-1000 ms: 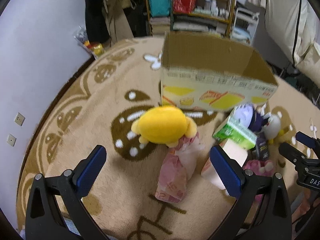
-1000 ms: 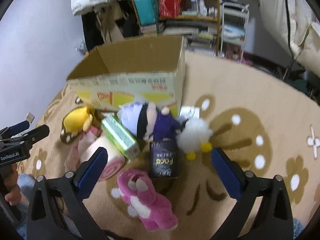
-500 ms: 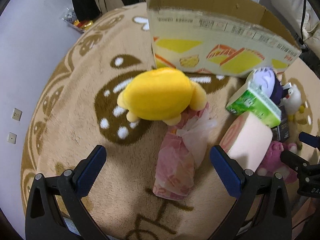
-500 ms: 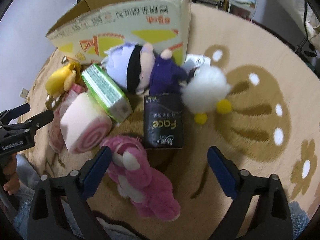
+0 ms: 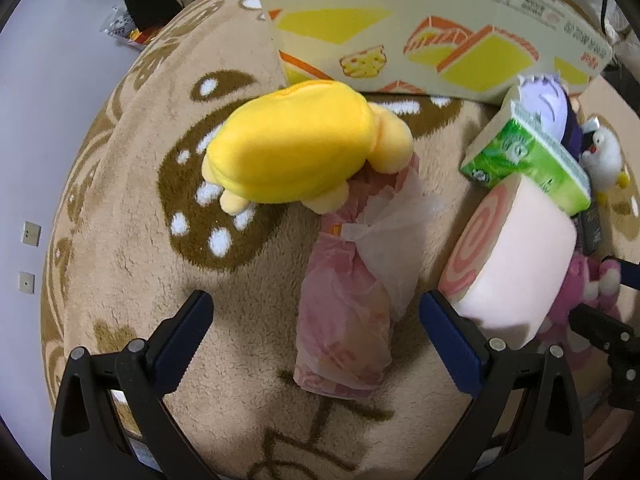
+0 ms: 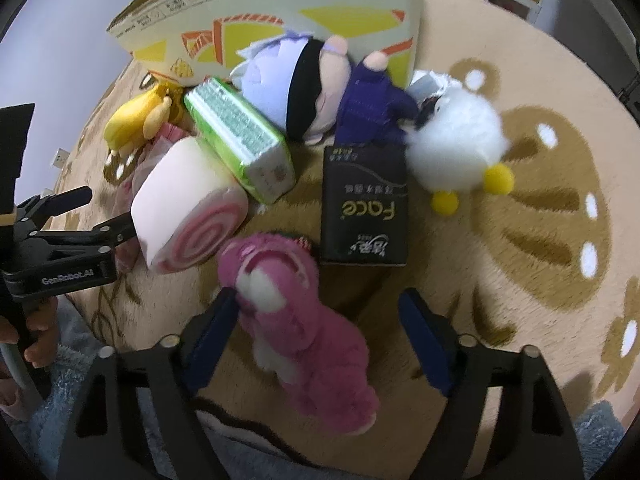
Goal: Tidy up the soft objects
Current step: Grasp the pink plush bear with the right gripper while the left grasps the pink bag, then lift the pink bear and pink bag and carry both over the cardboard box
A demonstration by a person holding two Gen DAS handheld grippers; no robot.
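Note:
My right gripper [image 6: 318,332] points down over a pink plush bear [image 6: 304,320] that lies between its jaws. The jaws are closing; the left pad [image 6: 212,328] is at the bear's snout and the right pad stands apart from it. My left gripper [image 5: 316,336] is open above a pink plastic-wrapped pack [image 5: 348,312], with a yellow plush [image 5: 292,144] just beyond. A pink swirl roll cushion [image 5: 516,256] lies beside its right finger. Behind everything stands a cardboard box [image 6: 280,4].
On the brown patterned rug [image 6: 540,220] lie a green tissue pack [image 6: 240,140], a black tissue pack [image 6: 364,212], a white duck plush [image 6: 456,152] and a purple-haired doll [image 6: 312,80]. The left gripper [image 6: 108,210] and a hand [image 6: 36,332] show at the left edge.
Both grippers have sunk toward the rug and tilted further down. The right jaws have narrowed around the pink bear. The left jaws stay wide.

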